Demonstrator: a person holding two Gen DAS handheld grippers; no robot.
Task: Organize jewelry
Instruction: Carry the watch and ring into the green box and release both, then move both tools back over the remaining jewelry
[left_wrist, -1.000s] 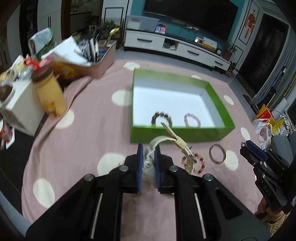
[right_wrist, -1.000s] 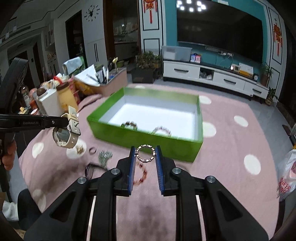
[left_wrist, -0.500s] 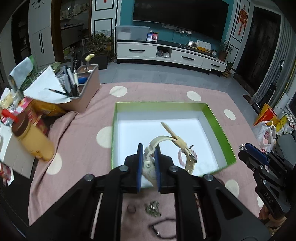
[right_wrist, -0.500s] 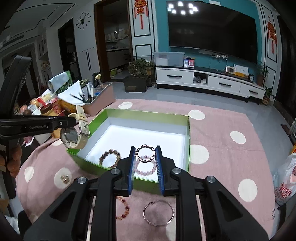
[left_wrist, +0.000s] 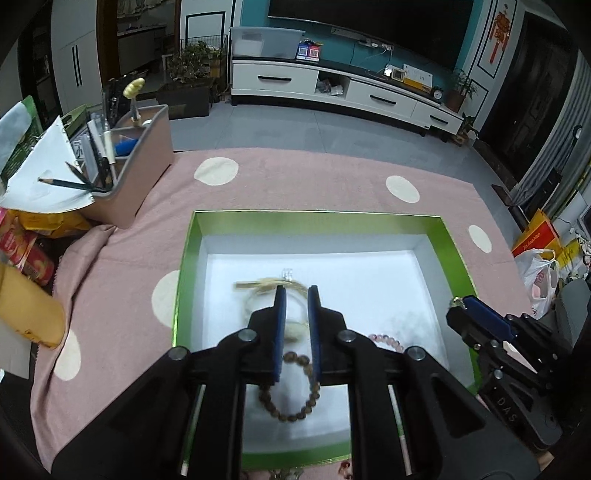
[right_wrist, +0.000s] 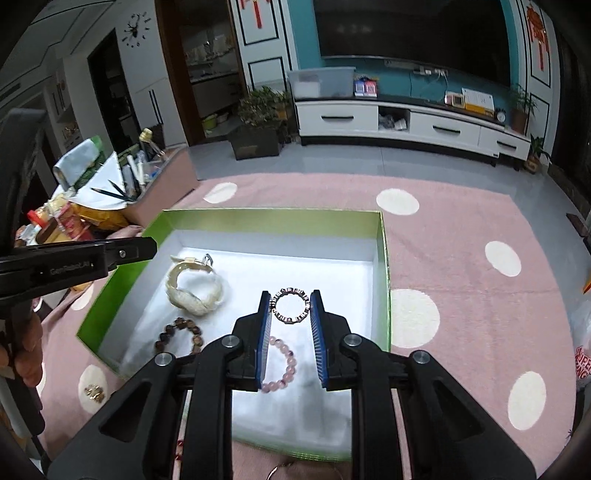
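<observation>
The left gripper (left_wrist: 296, 295), which was carrying the cream watch (right_wrist: 194, 286) half a second ago, is now standing with its jaws parted and empty, and the watch is lying on the white floor of the green box (right_wrist: 384, 266), just ahead of and below that gripper. The right gripper (right_wrist: 289, 300) is hovering over the box, pinching the studded ring bracelet (right_wrist: 289, 305) between its fingers, with the pink bead bracelet (right_wrist: 283, 363) directly beneath. Releasing that bracelet appears to be next.
</observation>
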